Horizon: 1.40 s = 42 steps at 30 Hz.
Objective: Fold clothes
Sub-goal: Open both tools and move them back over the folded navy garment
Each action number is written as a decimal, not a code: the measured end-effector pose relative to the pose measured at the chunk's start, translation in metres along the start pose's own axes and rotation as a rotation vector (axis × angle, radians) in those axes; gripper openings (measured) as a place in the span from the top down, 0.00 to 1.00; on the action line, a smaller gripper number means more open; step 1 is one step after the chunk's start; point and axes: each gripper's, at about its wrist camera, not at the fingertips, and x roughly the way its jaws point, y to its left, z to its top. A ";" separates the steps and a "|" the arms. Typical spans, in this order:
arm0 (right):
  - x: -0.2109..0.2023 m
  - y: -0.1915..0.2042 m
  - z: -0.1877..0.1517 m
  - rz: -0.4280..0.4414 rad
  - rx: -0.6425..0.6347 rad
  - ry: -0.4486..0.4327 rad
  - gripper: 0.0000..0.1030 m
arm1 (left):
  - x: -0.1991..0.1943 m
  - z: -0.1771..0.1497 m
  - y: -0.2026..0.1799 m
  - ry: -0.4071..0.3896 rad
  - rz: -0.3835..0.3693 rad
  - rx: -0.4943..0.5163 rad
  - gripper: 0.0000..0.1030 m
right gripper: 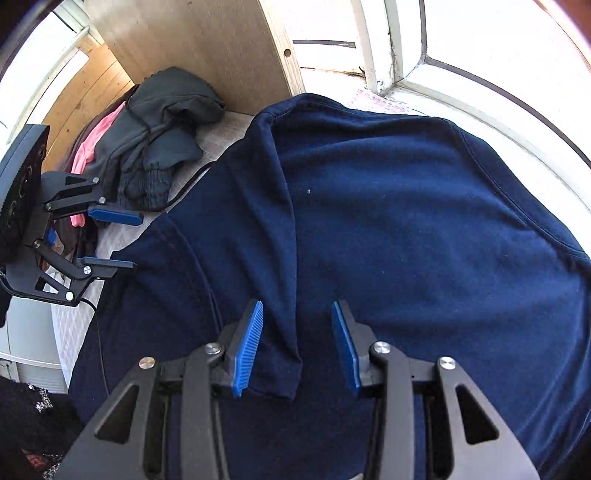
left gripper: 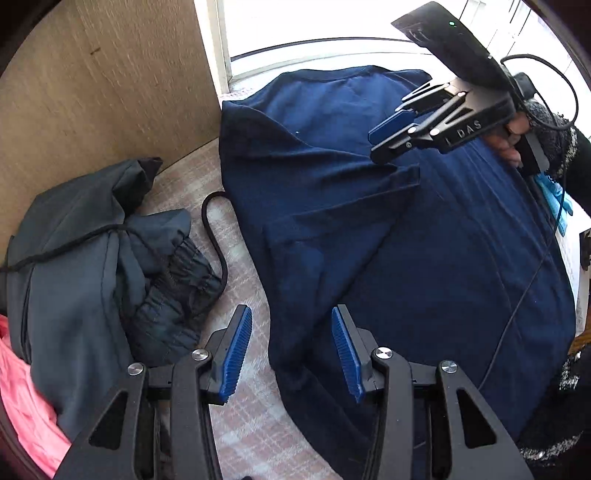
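Navy sweatshirt [right gripper: 388,229] spread flat across pale checked cover [left gripper: 243,417], neckline toward window [left gripper: 332,22]. One sleeve [right gripper: 273,258] already folded in over body, cuff lying between jaws of right gripper [right gripper: 297,347]; jaws partly apart, pads clear of cloth, nothing held. Left gripper [left gripper: 291,354] likewise partly apart and empty, poised over near side edge of sweatshirt where cloth meets cover. Step judged: sleeve fold laid down, grip let go, side or hem fold next. Next move probably needs both grippers at one edge, pinching a single layer without dragging folded sleeve askew. Beside sweatshirt: black cable [left gripper: 214,229], then heap of dark grey clothes [left gripper: 92,258] and something pink [left gripper: 22,398] against plywood panel [left gripper: 110,74]. Bright window frame beyond. Dark speckled sleeve of person [left gripper: 554,144] at right gripper's handle.
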 end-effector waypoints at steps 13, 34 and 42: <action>0.002 0.000 0.005 -0.017 -0.005 0.014 0.62 | -0.003 -0.014 -0.024 -0.061 -0.084 0.157 0.96; -0.032 0.058 -0.013 -0.096 -0.105 -0.055 0.63 | -0.051 -0.068 -0.011 -0.015 -0.129 0.013 0.68; -0.068 0.145 -0.091 0.034 -0.109 -0.098 0.62 | -0.161 -0.210 -0.032 -0.074 -0.045 -0.236 0.59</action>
